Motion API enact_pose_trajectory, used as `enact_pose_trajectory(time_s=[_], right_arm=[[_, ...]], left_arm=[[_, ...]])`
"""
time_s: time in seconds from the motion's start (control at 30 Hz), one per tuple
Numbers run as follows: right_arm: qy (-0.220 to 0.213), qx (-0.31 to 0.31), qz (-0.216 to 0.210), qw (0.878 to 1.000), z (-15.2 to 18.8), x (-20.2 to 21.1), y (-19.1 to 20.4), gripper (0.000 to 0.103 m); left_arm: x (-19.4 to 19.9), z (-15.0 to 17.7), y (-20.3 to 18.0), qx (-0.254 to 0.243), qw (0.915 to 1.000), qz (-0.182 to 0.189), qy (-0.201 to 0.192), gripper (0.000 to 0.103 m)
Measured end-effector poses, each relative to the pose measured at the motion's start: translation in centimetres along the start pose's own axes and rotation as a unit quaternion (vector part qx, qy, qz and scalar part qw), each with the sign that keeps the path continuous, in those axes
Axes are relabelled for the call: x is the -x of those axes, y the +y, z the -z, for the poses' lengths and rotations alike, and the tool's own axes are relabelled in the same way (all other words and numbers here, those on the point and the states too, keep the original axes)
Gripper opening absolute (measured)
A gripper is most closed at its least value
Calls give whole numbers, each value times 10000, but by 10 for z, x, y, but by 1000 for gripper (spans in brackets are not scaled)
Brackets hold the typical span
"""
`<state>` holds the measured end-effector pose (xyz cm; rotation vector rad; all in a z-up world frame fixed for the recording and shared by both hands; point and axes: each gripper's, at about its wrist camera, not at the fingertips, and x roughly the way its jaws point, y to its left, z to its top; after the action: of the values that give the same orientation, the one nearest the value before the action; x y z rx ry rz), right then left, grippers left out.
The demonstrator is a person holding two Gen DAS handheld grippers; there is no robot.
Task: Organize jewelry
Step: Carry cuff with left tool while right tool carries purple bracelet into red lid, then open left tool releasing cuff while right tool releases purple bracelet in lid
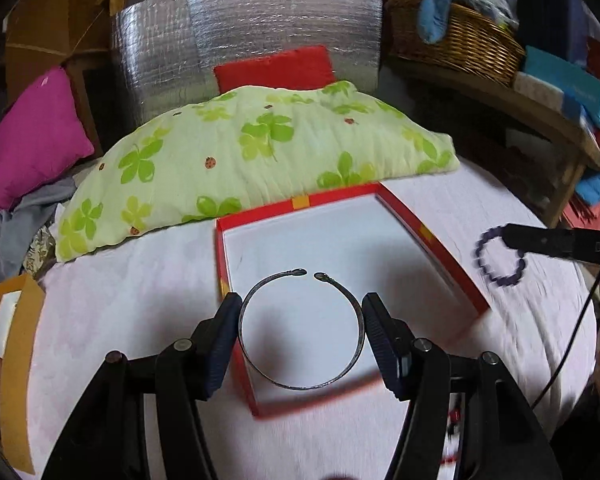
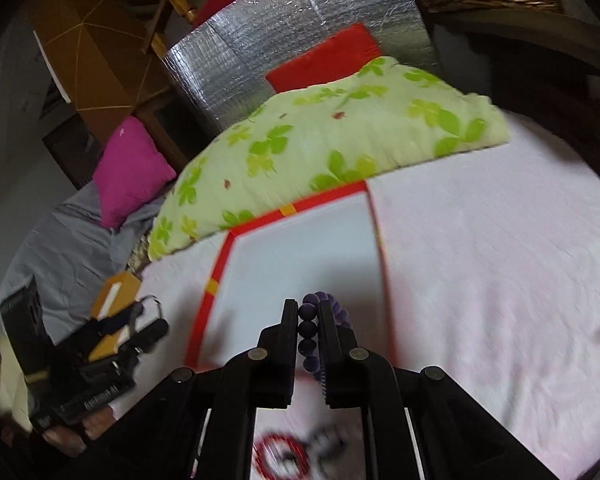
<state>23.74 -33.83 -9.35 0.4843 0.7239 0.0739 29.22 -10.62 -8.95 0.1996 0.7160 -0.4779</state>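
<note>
A red box point(image 1: 432, 240) with a white inside lies open on the pale bedspread; it also shows in the right wrist view point(image 2: 216, 272). My left gripper point(image 1: 302, 308) is shut on a dark metal open bangle point(image 1: 300, 385), one finger on each side, holding it above the box's near part. My right gripper point(image 2: 309, 308) is shut on a purple bead bracelet point(image 2: 307, 326) above the box's near edge. In the left wrist view the right gripper point(image 1: 512, 240) holds the bead bracelet point(image 1: 496, 276) to the right of the box.
A green clover-print pillow point(image 1: 260, 148) lies just behind the box, with a magenta cushion point(image 1: 36, 140) at left. A yellow-brown box point(image 1: 16, 320) sits at the left edge. A red beaded piece point(image 2: 280, 456) lies under the right gripper. A wicker basket point(image 1: 460, 44) stands back right.
</note>
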Motion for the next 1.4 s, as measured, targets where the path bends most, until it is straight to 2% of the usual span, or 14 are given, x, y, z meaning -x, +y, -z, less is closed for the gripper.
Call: enact_pose_trajectory(time_s=[0.2,0.27,0.5,0.6,0.73,0.93,0.97,1.1,1.13,1.2,1.4], right_arm=[[111,-244,-212,9994,-42,-62,5,11],[201,-339,-254,9989,-53,-88,4,11],[520,-478,-261,9972,-73,-153,-1,11],[612,-568,-293,9961,-79,-170,-6,11],[718,-654,-372,9946,-84,-188,-9,11],[824,-728,-220,9937,-81,-201,-14,11],[838,-731,-183,9936,-81,-201,-14,14],[954,-819,-4,9921,-77,-200,-18,14],[927,-758,109,9927,-76,-197,-18,16],[924,-695,248,9930,-74,-189,-20,27],[709,-412,305,9962,-67,-152,-14,28]], left_arm=[[-47,-19,15,161,9998,-106,63,63],[-68,-23,21,215,9995,-110,213,63],[-127,-28,33,204,9984,-175,489,63],[-144,-28,34,196,9972,-226,688,63],[-154,-29,32,121,9971,-214,718,63],[-163,-28,33,148,9956,-232,894,64],[-163,-28,33,143,9955,-243,905,64],[-159,-31,31,155,9957,-207,886,64],[-157,-31,30,164,9958,-193,875,64],[-151,-31,29,163,9961,-235,833,64],[-122,-32,21,77,9967,-418,690,64]])
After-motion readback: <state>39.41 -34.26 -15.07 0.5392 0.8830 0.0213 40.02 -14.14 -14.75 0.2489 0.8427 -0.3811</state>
